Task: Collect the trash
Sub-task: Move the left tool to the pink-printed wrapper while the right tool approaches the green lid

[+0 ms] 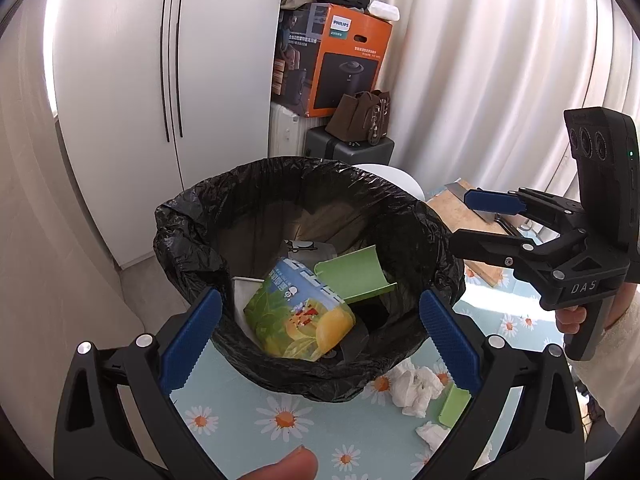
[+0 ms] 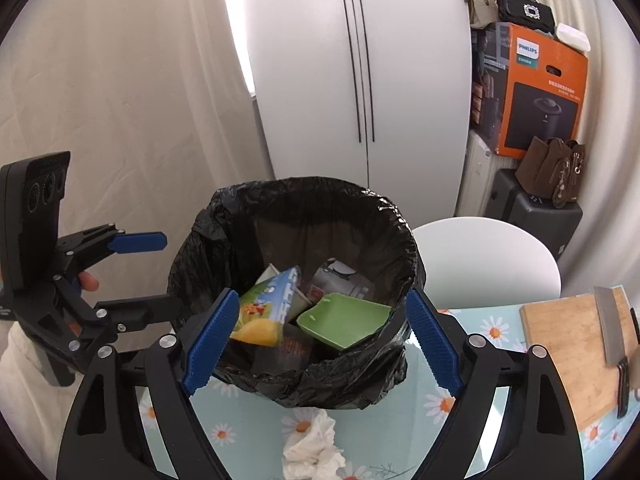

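Both grippers' jaws apart, empty; juice carton (image 1: 298, 312) in bin (image 1: 188, 236) beyond left gripper (image 1: 320, 334), right gripper (image 2: 320, 338).

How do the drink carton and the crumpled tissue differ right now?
The drink carton lies inside the black-lined bin; the crumpled tissue sits on the daisy tablecloth outside it. The carton is printed and boxy, the tissue plain white and wadded. Neither is in a gripper.

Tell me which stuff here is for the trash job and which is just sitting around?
For the job: black-lined bin, juice carton and green tray inside it, crumpled tissues on the table.

Just sitting around: cutting board, cleaver, orange box, brown bag.
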Demonstrator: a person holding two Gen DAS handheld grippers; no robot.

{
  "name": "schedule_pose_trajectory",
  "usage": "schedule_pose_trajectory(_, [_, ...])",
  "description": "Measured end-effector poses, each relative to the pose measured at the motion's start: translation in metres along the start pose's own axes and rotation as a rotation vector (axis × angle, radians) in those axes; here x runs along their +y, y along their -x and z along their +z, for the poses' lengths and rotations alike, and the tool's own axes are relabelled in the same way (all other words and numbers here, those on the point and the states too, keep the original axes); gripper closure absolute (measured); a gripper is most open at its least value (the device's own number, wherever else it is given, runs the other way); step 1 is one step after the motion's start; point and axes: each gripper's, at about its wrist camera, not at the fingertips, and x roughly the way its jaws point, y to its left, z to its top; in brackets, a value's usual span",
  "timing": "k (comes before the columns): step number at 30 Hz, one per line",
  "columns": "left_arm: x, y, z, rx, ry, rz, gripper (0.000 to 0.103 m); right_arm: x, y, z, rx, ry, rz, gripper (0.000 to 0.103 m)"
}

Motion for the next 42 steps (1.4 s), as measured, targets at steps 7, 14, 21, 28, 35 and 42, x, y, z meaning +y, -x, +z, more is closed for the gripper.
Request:
schedule_pose_trajectory(7, [-0.008,0.012,-0.026,0.020,-0.005,0.030,0.006,-0.005,0.011,-0.025,0.038,-0.014,-0.054,0.016])
schedule_pose_trajectory(14, [-0.016,0.021,-0.053,0.040,0.029,0.027,0.006,-0.009,0.019,-0.054,0.100,-0.020,-0.082,0.015])
schedule_pose_trajectory(21, [-0.022,0.027,-0.079,0.065,0.057,0.040,0.006,-0.016,0.024,-0.083,0.148,-0.029,-0.111,0.015])
schedule_pose_trajectory(28, [-0.030,0.028,-0.106,0.114,0.076,0.063,0.006,-0.023,0.027,-0.108,0.190,-0.061,-0.126,0.015])
schedule_pose_trajectory(35, [-0.043,0.023,-0.133,0.166,0.066,0.055,0.006,-0.028,0.029,-0.132,0.235,-0.048,-0.146,0.015])
schedule_pose_trajectory(42, [-0.061,0.016,-0.155,0.211,0.052,0.053,0.006,-0.030,0.031,-0.158,0.278,-0.068,-0.137,0.016])
